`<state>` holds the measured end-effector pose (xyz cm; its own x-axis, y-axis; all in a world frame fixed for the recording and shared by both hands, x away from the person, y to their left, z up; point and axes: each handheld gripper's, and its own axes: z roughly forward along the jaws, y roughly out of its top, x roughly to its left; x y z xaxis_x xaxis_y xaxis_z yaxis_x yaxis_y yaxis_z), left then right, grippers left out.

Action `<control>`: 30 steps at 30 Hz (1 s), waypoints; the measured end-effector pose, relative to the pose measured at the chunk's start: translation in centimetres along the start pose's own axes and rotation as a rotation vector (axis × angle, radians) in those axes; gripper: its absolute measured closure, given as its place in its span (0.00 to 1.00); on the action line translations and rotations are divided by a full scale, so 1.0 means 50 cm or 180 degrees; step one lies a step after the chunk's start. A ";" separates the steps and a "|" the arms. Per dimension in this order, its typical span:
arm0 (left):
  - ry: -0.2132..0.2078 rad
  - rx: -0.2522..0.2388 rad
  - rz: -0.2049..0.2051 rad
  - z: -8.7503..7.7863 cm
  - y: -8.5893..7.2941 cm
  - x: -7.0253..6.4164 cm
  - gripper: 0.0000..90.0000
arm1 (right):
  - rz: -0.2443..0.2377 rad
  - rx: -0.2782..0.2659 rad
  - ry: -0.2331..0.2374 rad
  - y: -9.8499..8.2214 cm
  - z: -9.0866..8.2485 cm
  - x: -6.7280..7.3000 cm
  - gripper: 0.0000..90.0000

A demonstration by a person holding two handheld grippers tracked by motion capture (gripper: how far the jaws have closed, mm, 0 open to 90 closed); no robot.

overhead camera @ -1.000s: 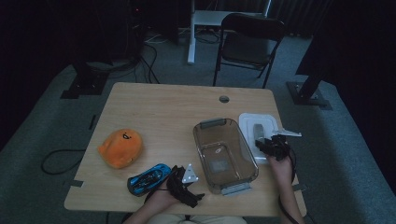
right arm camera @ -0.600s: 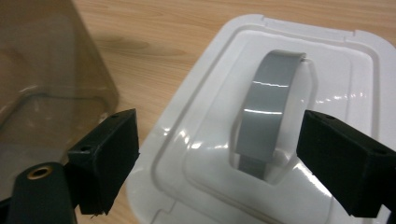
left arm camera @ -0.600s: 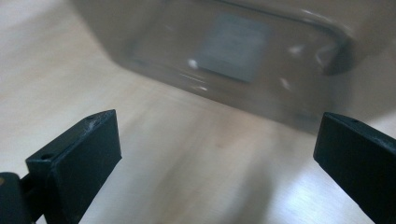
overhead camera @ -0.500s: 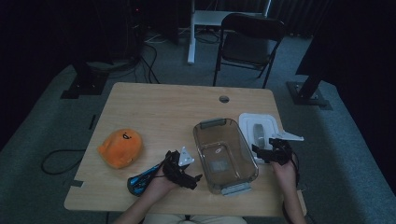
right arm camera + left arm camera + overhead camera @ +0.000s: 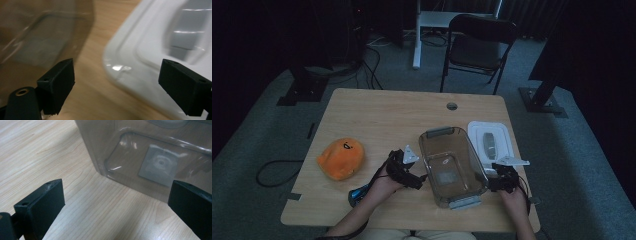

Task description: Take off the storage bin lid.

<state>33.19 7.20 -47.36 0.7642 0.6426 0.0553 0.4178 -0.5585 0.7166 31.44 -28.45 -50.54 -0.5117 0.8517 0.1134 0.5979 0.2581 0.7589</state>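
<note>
Hands come in from the bottom edge of the high view, one gripper on each side of a clear plastic container (image 5: 452, 165) that sits right of centre on the wooden table (image 5: 382, 110). The left gripper (image 5: 409, 175) hovers just beside the container's left wall, and in the left gripper view its black jaws stand wide apart with nothing between them but bare tabletop and the container's (image 5: 150, 157) lower corner, through which a pale square label shows. The right gripper (image 5: 502, 179) is at the container's lower right corner, near the bottom edge of a white lid (image 5: 489, 142) that lies flat just right of the container. Its jaws have just been opening and now stand spread, gripping nothing; in the right gripper view the container (image 5: 37, 37) fills the upper left and the lid (image 5: 155, 50) the upper right, with a strip of table between them. An orange plush toy (image 5: 341, 157) rests at the left of the table, and a blue object (image 5: 358, 195) peeks out beside the left forearm.
</note>
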 end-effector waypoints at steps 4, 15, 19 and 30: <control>0.0037 0.0038 0.0035 -0.001 0.003 0.011 0.01 | -0.0079 0.0032 0.0084 -0.001 0.004 0.016 0.16; 0.0070 0.0078 0.0169 -0.009 0.009 0.045 0.01 | -0.0193 0.0002 0.0147 -0.004 0.006 0.050 0.17; 0.0052 0.0087 0.0222 -0.008 0.011 0.056 0.01 | -0.0214 -0.0016 0.0176 -0.008 0.004 0.061 0.18; 0.0093 0.0142 0.0162 -0.005 0.017 0.100 0.01 | -0.0352 0.0025 0.0345 -0.001 0.016 0.090 0.18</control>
<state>37.23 10.04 -46.28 0.7706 0.6274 0.1116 0.4007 -0.6132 0.6808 29.59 -24.26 -50.58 -0.6381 0.7636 0.0984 0.5388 0.3516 0.7655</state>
